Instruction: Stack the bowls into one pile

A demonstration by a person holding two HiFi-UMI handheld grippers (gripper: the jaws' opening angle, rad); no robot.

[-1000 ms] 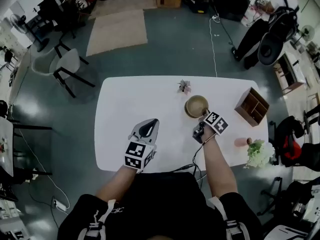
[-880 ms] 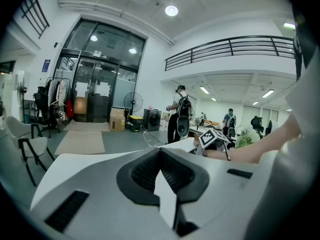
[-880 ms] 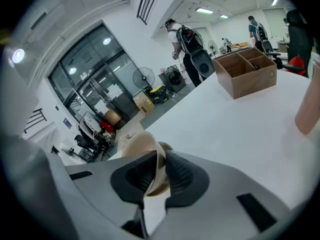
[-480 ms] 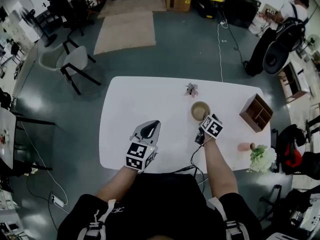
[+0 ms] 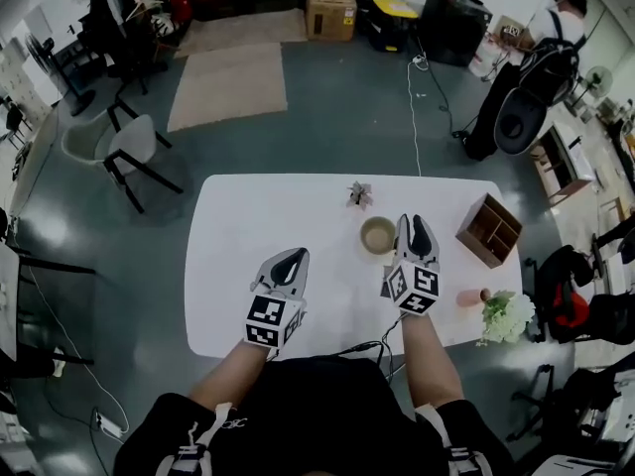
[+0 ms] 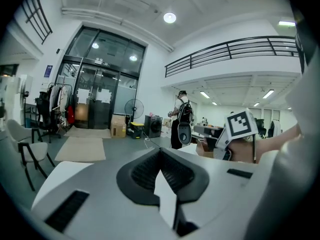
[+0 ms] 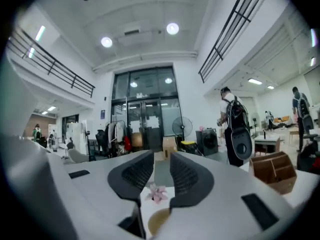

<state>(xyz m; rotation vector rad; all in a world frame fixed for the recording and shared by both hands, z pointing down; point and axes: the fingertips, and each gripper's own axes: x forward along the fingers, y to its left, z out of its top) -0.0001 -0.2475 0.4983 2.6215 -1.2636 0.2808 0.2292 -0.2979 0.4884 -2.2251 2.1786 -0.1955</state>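
**Colleague:** Where's the bowl sitting?

**Me:** The tan bowl (image 5: 378, 236) stands upright on the white table (image 5: 248, 226), right of centre. From above I can't tell how many are nested in it. A pink flower (image 5: 359, 195) lies just beyond it. A wooden box (image 5: 488, 231) with compartments stands off to its right.

**Colleague:** And your right gripper?

**Me:** My right gripper (image 5: 413, 224) is just beside the bowl, on its right, and not touching it. In the right gripper view the jaws stand apart with a narrow gap. They have just been easing inward a little, and nothing is between them. Through the gap I see the pink flower, with the bowl's rim low down beneath.

**Colleague:** The left one?

**Me:** My left gripper (image 5: 290, 261) is over the table, well to the left of the bowl. Its own view shows the jaws pressed together at the tips, pinching nothing.

**Colleague:** Anything else nearby?

**Me:** A small pink object (image 5: 468, 297) and a bunch of white flowers (image 5: 506, 315) at the table's near right corner, apart from the bowl
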